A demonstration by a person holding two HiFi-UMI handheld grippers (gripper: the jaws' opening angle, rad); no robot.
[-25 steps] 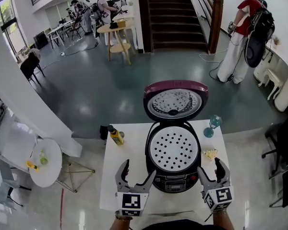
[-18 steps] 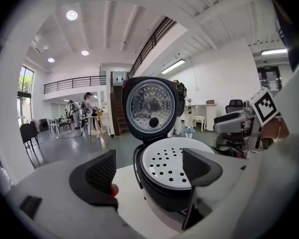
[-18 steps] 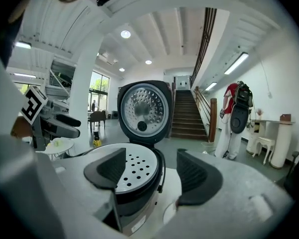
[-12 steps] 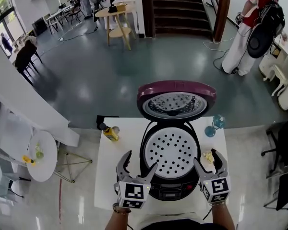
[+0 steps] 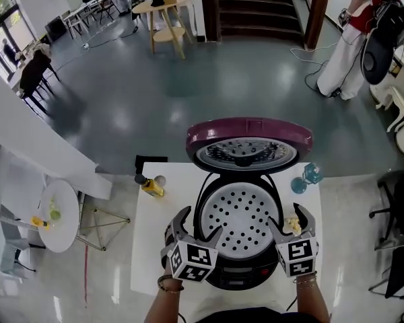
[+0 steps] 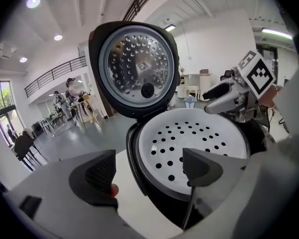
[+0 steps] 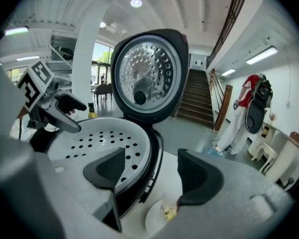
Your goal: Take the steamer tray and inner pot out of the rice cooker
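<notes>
In open rice cooker (image 5: 240, 274): steamer tray (image 5: 240, 212) flat, perforated face up.

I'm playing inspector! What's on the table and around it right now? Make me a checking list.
Surface: white square table, holding the cooker and small items.
Job's things: black rice cooker with open maroon lid; white perforated steamer tray seated inside it; inner pot hidden beneath.
Clutter: yellow bottle, blue glass, small white dish of yellowish food.
Grippers: left gripper and right gripper, jaws apart at opposite sides of the cooker's rim, holding nothing.
Cables: none seen on the table; thin cable on the floor beyond.
Surroundings: dark staircase, person in red top, round white side table.
</notes>
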